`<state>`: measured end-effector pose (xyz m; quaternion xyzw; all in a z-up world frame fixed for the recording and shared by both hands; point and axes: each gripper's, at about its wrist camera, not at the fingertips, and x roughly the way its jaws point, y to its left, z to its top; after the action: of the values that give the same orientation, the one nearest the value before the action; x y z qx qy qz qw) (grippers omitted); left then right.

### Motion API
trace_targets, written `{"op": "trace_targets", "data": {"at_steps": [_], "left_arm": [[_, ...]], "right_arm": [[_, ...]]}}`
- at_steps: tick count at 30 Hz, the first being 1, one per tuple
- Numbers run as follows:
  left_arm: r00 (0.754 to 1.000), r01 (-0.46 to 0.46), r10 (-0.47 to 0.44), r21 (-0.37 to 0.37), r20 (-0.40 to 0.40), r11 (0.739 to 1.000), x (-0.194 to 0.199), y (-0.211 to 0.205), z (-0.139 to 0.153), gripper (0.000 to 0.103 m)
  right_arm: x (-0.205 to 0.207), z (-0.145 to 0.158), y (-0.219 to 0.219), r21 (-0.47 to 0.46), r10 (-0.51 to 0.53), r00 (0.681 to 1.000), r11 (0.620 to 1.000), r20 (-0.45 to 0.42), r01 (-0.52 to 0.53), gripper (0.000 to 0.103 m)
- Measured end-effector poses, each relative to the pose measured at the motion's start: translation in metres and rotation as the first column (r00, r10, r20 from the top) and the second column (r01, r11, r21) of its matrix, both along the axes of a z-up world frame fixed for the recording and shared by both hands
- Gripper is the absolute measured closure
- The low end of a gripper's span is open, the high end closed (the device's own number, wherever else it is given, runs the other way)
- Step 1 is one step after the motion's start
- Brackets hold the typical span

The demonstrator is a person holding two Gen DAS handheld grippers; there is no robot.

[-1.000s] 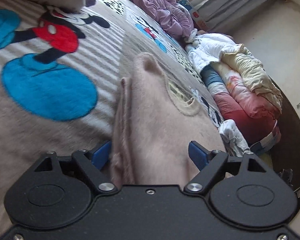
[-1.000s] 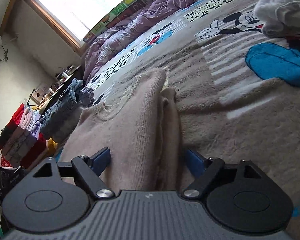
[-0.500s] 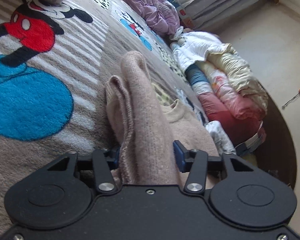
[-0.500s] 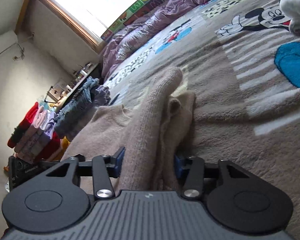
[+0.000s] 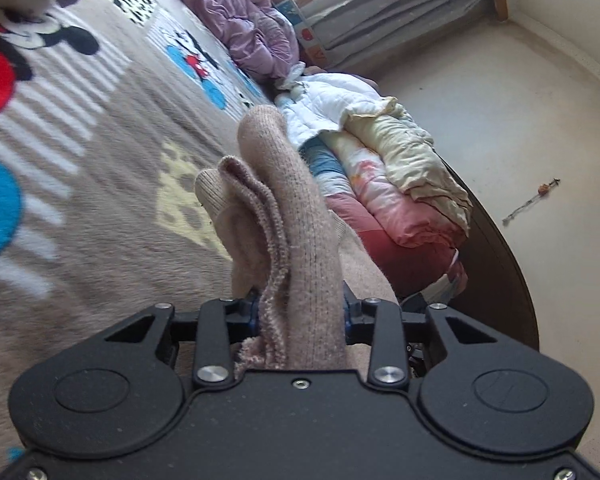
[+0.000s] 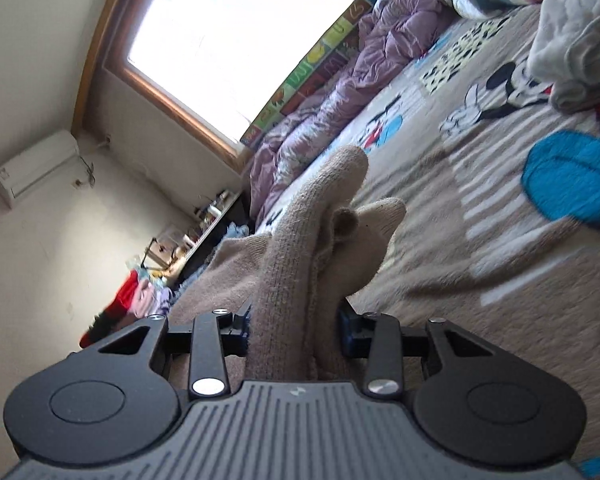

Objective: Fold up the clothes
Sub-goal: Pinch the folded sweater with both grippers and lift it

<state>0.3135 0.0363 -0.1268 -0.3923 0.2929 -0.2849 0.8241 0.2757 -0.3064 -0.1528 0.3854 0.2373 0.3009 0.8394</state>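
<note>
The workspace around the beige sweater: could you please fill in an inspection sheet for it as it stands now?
Surface: bed covered by a cartoon-mouse blanket, taupe with blue and red patches.
Job's things: beige knit sweater, bunched and raised off the blanket at both gripped spots.
Clutter: grey-white garment pile on the blanket; purple duvet under the window; rolled quilts at the bed's edge; stacked clothes by the wall.
Grippers: left gripper and right gripper each shut on sweater folds.
Cables: one hanging below the air conditioner.
Surroundings: bright window, grey curtain, small object on the floor.
</note>
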Motion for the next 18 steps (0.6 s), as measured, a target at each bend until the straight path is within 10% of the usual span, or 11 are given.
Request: {"op": "trace_targets", "data": {"at_steps": [9, 18], "left_arm": [[0.982, 0.173, -0.172, -0.008, 0.080, 0.985, 0.088, -0.090, 0.041, 0.070], [0.917, 0.372, -0.364, -0.022, 0.161, 0.928, 0.179, -0.190, 0.073, 0.070]], "right_arm": [[-0.002, 0.024, -0.091, 0.125, -0.249, 0.966, 0.963, 0.063, 0.240, 0.064], [0.001, 0.036, -0.179, 0.284, -0.496, 0.865, 0.843, 0.083, 0.456, 0.064]]}}
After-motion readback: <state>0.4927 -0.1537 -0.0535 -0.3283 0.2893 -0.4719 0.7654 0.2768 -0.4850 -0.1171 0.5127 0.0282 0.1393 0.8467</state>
